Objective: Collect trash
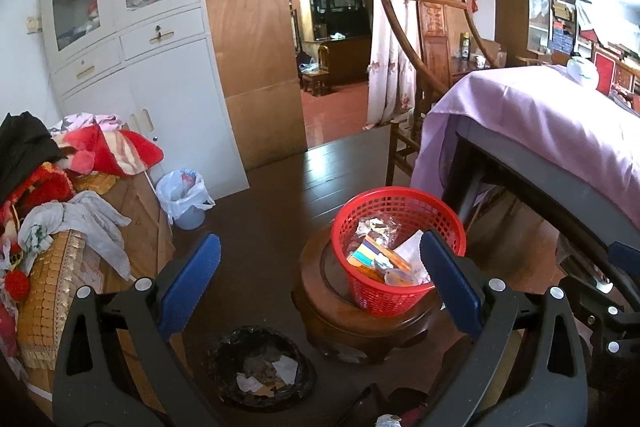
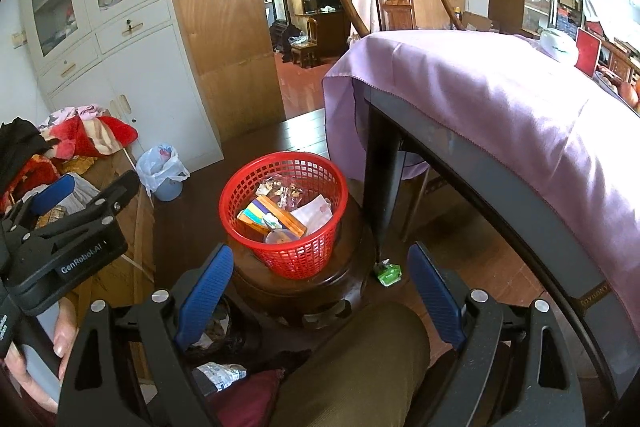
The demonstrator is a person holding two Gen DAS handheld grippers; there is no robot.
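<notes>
1. Left tool (image 1: pixel 320 275): blue pads spread wide, nothing between them; it hangs over the floor, aimed down toward the stool and basket. In the right wrist view it shows at the left edge (image 2: pixel 60 203), held by a hand (image 2: pixel 36 359).
2. Right tool (image 2: pixel 320 291): jaws spread wide, empty, pointing down past the person's knee (image 2: pixel 360 359) toward the stool.
3. Red basket (image 1: pixel 394 251): upright on the round wooden stool (image 1: pixel 348 319), beside the counter's leg. It holds trash: a striped carton (image 2: pixel 272 219), white paper, clear wrappers and a foil lid.
4. Black bin (image 1: pixel 260 367): on the floor just left of the stool, below the left tool; white paper scraps and brown bits inside.
5. Green wrapper (image 2: pixel 387 273): crumpled on the floor, just right of the stool, near the counter's leg.
6. Counter (image 2: pixel 500 187): dark frame under a lilac cloth (image 2: pixel 480 87), right of the basket.
7. Blue bin (image 1: pixel 186 203): lined with a white bag, on the floor by the white cabinet (image 1: pixel 132 39), well apart from the stool.
8. Wooden chest (image 1: pixel 132 227): at left, piled with red blankets and grey cloth.
9. Wooden chair (image 1: pixel 420 75): behind the counter, near the curtain.
</notes>
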